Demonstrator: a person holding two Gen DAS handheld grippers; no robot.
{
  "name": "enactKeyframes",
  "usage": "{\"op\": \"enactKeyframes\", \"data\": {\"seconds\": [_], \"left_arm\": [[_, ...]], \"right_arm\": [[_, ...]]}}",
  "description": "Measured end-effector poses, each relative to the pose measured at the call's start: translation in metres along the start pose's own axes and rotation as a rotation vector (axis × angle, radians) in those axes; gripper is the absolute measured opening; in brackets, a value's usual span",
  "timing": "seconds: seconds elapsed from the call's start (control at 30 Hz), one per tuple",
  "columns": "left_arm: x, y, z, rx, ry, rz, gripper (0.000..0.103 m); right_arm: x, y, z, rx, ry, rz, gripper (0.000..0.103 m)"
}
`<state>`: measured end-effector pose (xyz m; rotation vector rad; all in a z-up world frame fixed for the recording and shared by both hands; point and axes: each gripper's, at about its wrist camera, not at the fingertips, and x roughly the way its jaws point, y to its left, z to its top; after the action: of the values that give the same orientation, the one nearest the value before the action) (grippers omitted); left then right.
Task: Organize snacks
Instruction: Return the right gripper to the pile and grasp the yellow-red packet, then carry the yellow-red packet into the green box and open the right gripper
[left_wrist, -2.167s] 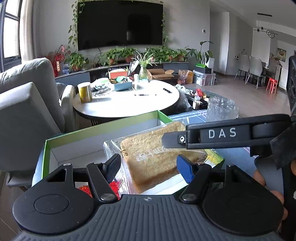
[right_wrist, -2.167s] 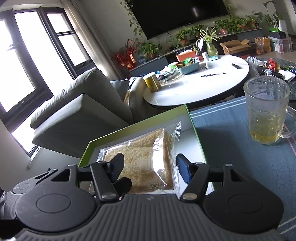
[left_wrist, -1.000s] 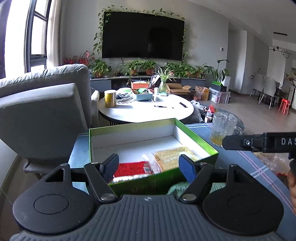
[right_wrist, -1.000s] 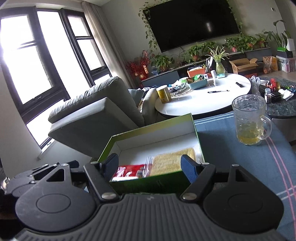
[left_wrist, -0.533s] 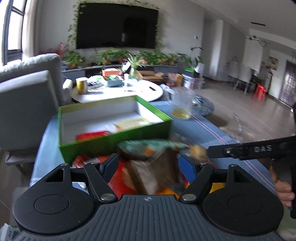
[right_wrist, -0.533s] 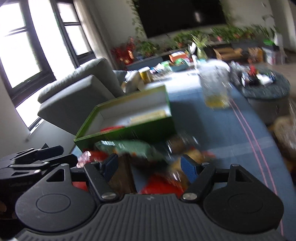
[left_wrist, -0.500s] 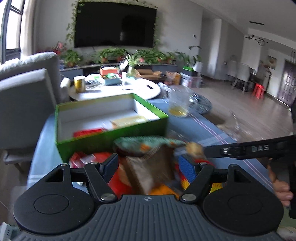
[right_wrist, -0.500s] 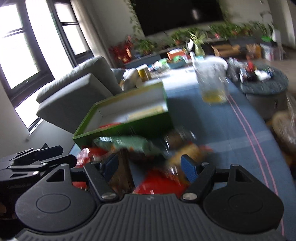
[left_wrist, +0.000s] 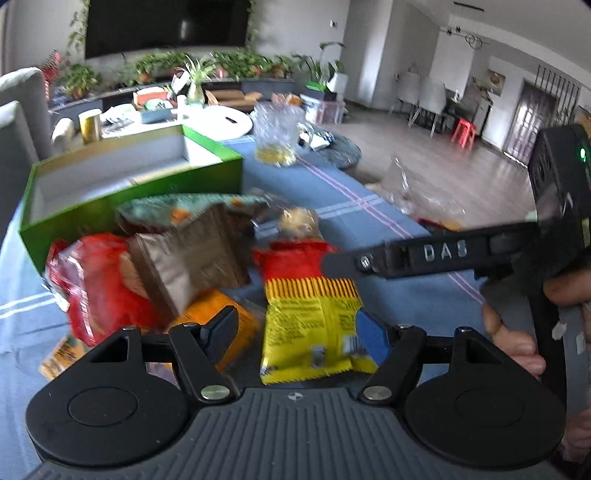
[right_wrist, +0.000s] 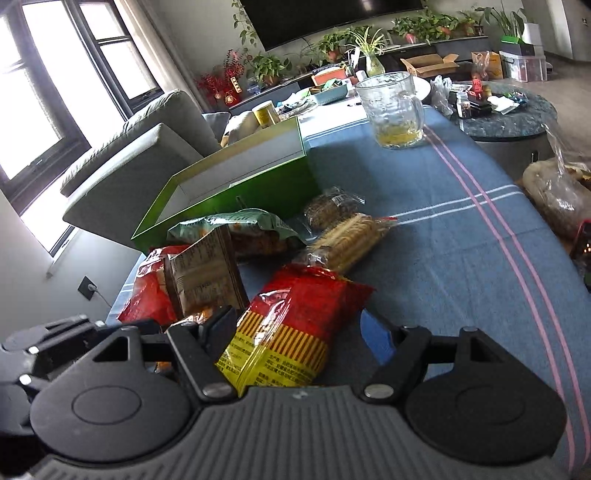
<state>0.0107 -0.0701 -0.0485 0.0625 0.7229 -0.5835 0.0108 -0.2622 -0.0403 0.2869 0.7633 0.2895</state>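
A pile of snack packs lies on the blue tablecloth in front of an open green box (left_wrist: 129, 192) (right_wrist: 236, 192). A red-and-yellow bag (left_wrist: 310, 306) (right_wrist: 295, 328) lies nearest, between the open fingers of both grippers. Beside it are a brown pack (left_wrist: 192, 258) (right_wrist: 203, 277), a red bag (left_wrist: 92, 288), a green bag (right_wrist: 236, 225), an orange pack (left_wrist: 221, 314) and a biscuit pack (right_wrist: 351, 236). My left gripper (left_wrist: 295, 332) is open above the pile. My right gripper (right_wrist: 299, 332) is open too; its finger (left_wrist: 424, 254) crosses the left wrist view.
A glass mug (right_wrist: 395, 110) with yellow drink stands at the far side of the cloth. A clear bag of food (right_wrist: 557, 192) lies at the right edge. A grey sofa (right_wrist: 140, 147) and a white round table (left_wrist: 207, 122) stand beyond the box.
Both grippers have pulled back from the green box, after leaving the bread pack in it, and swung down over the snack pile. The red-and-yellow bag now lies between the fingers.
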Motion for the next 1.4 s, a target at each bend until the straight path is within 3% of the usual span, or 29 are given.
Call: {"op": "enactKeyframes", "data": {"seconds": [0.23, 0.47, 0.83, 1.13, 1.4], "left_arm": [[0.017, -0.004, -0.005, 0.008, 0.057, -0.017, 0.067], [0.025, -0.003, -0.006, -0.006, 0.084, 0.002, 0.067], [0.043, -0.005, -0.004, -0.028, 0.105, -0.042, 0.067], [0.029, -0.012, 0.0, -0.023, 0.06, -0.07, 0.06], [-0.013, -0.035, 0.016, 0.082, -0.069, -0.039, 0.06]], "right_arm": [[0.005, -0.005, -0.004, 0.026, 0.02, 0.002, 0.087], [0.008, -0.005, -0.007, 0.034, 0.035, 0.008, 0.087], [0.017, 0.0, -0.009, 0.039, 0.057, 0.008, 0.087], [0.012, 0.01, -0.01, -0.012, 0.06, 0.041, 0.086], [-0.033, 0.037, -0.003, -0.116, -0.091, 0.05, 0.086]]}}
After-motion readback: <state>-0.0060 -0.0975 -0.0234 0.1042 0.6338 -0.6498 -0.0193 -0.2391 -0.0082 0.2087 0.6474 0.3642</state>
